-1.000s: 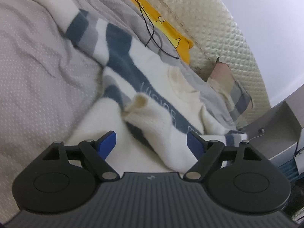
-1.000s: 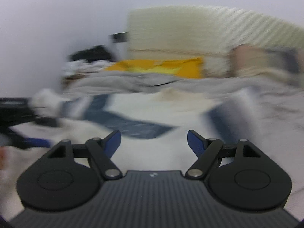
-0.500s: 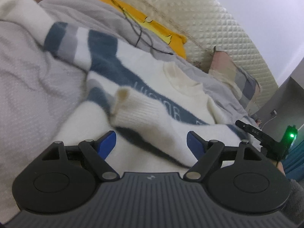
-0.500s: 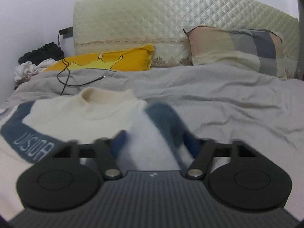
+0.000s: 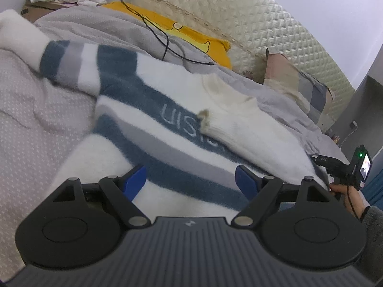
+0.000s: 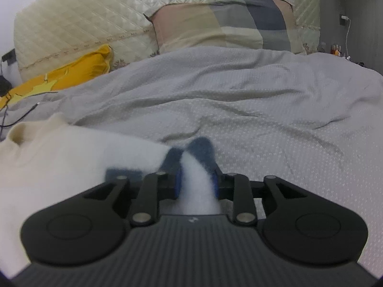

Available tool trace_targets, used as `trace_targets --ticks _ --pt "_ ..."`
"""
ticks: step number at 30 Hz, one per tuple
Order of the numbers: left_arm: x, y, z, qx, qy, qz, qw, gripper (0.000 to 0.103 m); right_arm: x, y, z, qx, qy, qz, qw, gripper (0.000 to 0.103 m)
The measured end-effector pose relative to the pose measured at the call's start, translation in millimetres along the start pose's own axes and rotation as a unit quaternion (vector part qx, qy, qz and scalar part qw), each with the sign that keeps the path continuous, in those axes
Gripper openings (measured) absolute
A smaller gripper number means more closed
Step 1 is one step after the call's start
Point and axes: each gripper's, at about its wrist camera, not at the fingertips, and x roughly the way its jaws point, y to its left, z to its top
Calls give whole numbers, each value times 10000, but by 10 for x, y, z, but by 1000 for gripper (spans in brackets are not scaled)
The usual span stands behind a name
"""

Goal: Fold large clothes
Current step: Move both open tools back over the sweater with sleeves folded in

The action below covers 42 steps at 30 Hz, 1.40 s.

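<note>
Tongs on the left (image 5: 190,179) stand wide and released, blue pads hanging just above the fluffy white sweater with navy and grey bands (image 5: 153,129), gripping nothing. In the left wrist view that sweater lies spread face-up on the grey dotted bedspread (image 5: 31,110). One white ribbed sleeve (image 5: 241,131), bunched close to the pads a second ago, now lies folded across the chest, its cuff over the lettering. So the first sleeve fold looks done. The sweater's long axis runs from the hem near the camera up to the cream collar (image 5: 229,95), which points toward the quilted cream headboard (image 5: 239,19); the other sleeve stretches out to the upper left. At the right edge, the right tongs' handset sits in the person's hand (image 5: 340,187).

From the right wrist view, the right tongs (image 6: 196,184) were open over the sweater a second ago; they have just been closing, then eased slightly, and now clench a white and navy fold of the sweater's edge (image 6: 198,167). The collar shows at far left, beside the bare bedspread. Probably the next fold starts from this pinch.
</note>
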Motion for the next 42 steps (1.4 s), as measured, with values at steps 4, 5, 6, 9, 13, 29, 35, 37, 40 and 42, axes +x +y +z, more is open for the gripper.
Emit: trace_targets --ticks 4,5,6,9,13,29,35,37,40,42 --pt "-22 -48 1 124 23 4 9999 85 -332 -24 10 153 -109 202 9996 66" --pt "-41 -76 4 190 14 8 9998 85 -449 -19 20 167 -154 250 9994 68" --pt "-73 -108 4 275 -20 5 9996 85 -571 -10 38 178 -172 275 9993 68" --pt "-180 -206 20 518 -117 -21 9986 85 -946 44 70 174 -252 400 9987 68" --pt "-413 -364 7 720 -278 -202 9968 85 -1527 193 66 49 -390 629 9972 68" --pt "-1466 -943 -341 1539 -438 -396 9863 85 -3429 1121 -360 -558 -724 1590 9830 68" --pt "-1784 -998 -490 1541 -509 -533 9853 85 -3731 1334 -697 -657 -717 1554 9830 68" --pt "-1862 -1010 -526 1552 -499 -612 9847 85 -3842 1363 -831 -590 -782 1589 9824 68" --pt "-1960 -1062 -595 1692 -518 -653 9821 85 -3927 1336 -1003 -429 -829 1607 9826 68" --pt "-1986 -1093 -633 1760 -516 -665 9808 85 -3930 1284 -1086 -316 -806 1558 9840 68"
